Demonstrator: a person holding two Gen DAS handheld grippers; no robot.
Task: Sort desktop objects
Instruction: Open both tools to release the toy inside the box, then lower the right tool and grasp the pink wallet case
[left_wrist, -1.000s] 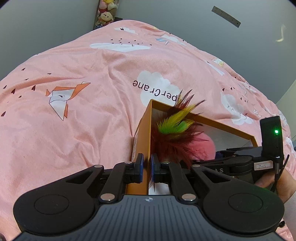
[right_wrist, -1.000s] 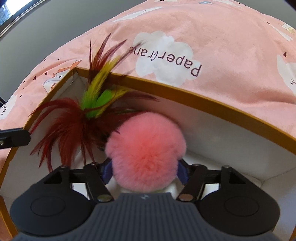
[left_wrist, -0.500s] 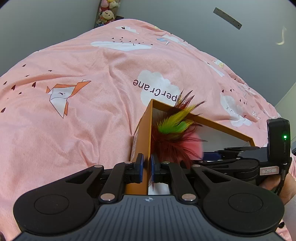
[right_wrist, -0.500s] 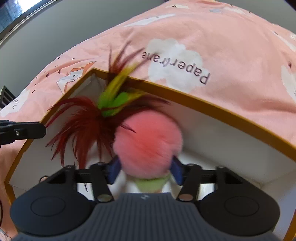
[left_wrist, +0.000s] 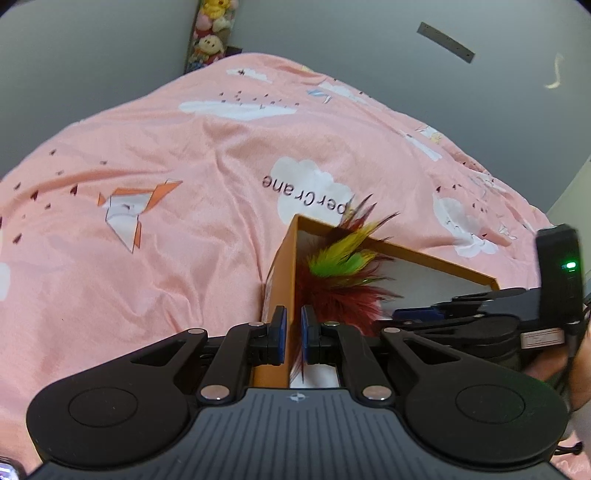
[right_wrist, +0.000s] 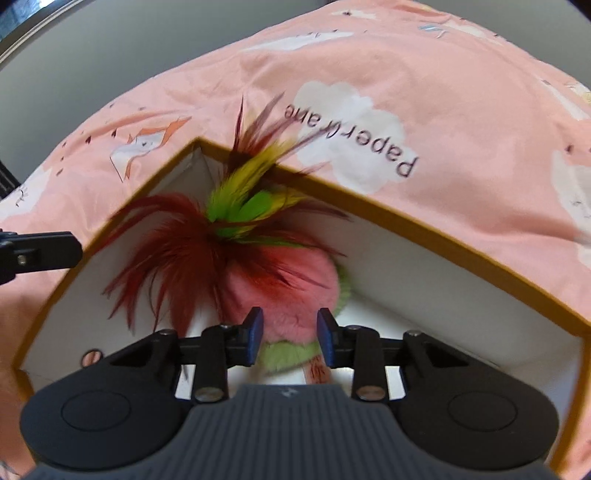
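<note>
An orange box with a white inside (right_wrist: 461, 242) lies on the pink bedcover. My left gripper (left_wrist: 292, 334) is shut on the box's left wall (left_wrist: 284, 273). Inside the box rest a pink pompom (right_wrist: 295, 284) with green fluff (right_wrist: 288, 356) under it. A feather toy (right_wrist: 236, 206) of dark red, yellow and green plumes leans against the far corner and pokes over the rim. My right gripper (right_wrist: 290, 334) hovers just above the pompom. Its jaws are closing, and the pads do not press on the pompom behind the gap.
The pink bedcover (left_wrist: 166, 229), printed with clouds and paper cranes, spreads all round the box. Grey walls rise behind it, with stuffed toys (left_wrist: 210, 40) at the far edge. A hand (left_wrist: 554, 365) holds the right gripper (left_wrist: 417, 315) at the lower right of the left wrist view.
The right gripper has let go of the pink pompom, lifted away and narrowed its jaws. The pompom now lies deeper in the box, partly under the feathers. The left gripper has kept still.
</note>
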